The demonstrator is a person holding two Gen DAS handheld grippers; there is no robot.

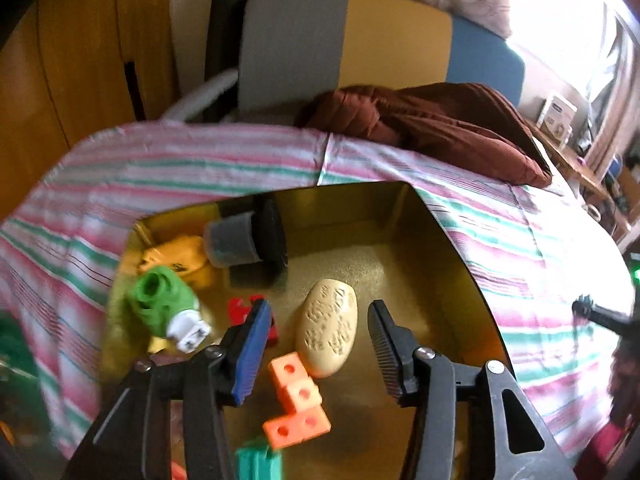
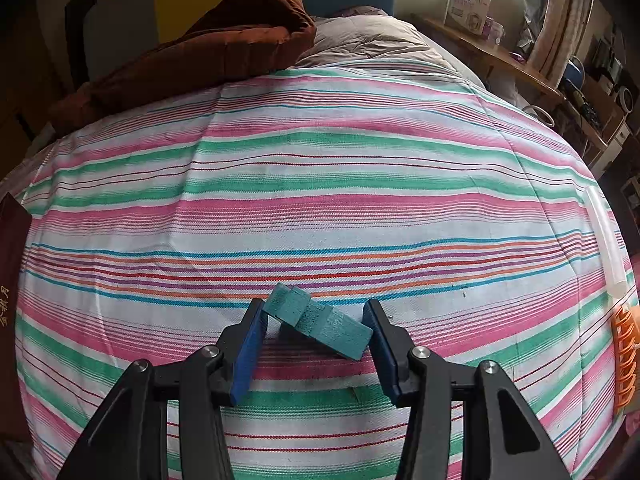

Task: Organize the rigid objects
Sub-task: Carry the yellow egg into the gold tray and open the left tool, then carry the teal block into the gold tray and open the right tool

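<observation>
Hovering over a gold-lined box [image 1: 440, 248], the left tongs [image 1: 316, 356] stood released above a pitted beige oval [image 1: 327, 334] and an orange holed-cube block [image 1: 298, 402]; the right tongs [image 2: 316, 344] clenched a rough teal stepped block [image 2: 320, 320] above the striped bedsheet [image 2: 320, 168].

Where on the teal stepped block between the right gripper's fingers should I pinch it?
Grip the teal stepped block across its two ends, coming down from above as the right gripper is already angled. The block lies crosswise between the fingers, one end at each pad; its stepped top is uneven, so the flat end faces are likely the surer hold.
</observation>
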